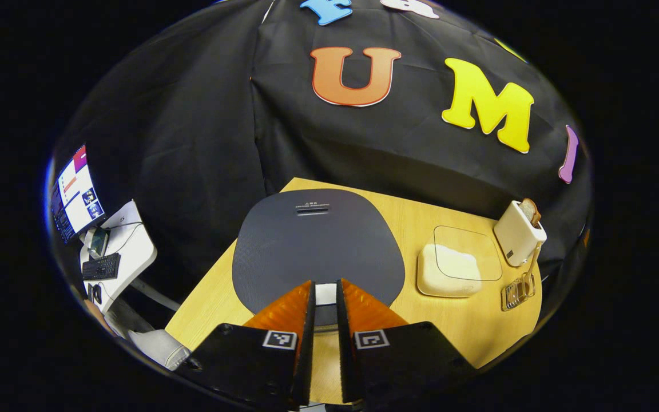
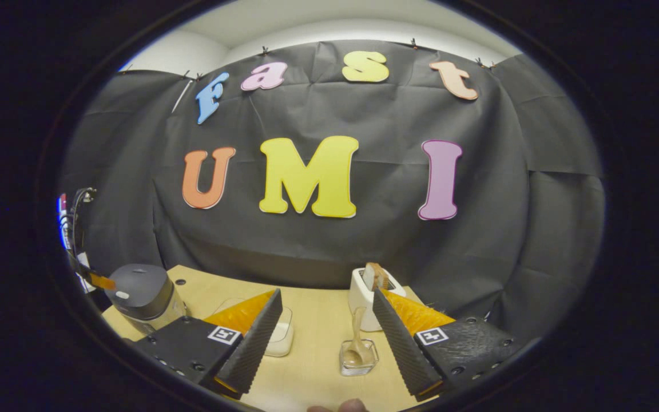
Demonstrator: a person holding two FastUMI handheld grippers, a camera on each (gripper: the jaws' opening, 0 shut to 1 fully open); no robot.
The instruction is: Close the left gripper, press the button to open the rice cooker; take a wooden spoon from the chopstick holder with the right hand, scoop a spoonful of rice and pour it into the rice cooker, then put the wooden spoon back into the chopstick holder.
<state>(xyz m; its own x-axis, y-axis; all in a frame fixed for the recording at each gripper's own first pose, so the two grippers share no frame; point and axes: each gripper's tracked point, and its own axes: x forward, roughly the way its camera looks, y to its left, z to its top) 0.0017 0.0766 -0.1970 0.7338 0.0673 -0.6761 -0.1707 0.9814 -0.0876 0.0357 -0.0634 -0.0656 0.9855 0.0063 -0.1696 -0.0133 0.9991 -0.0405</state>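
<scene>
Seen from above in the left gripper view, the dark grey rice cooker (image 1: 318, 246) has its lid down. Its white button (image 1: 325, 293) lies just beyond my left gripper (image 1: 325, 286), whose fingers stand shut with only a narrow slit between them. To the right sit a cream dish of rice (image 1: 449, 269) and a clear chopstick holder (image 1: 517, 292) with the wooden spoon (image 1: 530, 269) upright in it. My right gripper (image 2: 326, 303) is open above the table, empty, short of the holder (image 2: 358, 357) and spoon (image 2: 358, 332). The cooker (image 2: 141, 294) stands far left, the rice dish (image 2: 281, 337) behind the left finger.
A white toaster (image 1: 518, 232) (image 2: 366, 297) with a slice of bread stands behind the holder, near the table's right edge. Off the wooden table (image 1: 215, 297) to the left is a white desk with a keyboard (image 1: 100, 267) and a monitor (image 1: 76, 194).
</scene>
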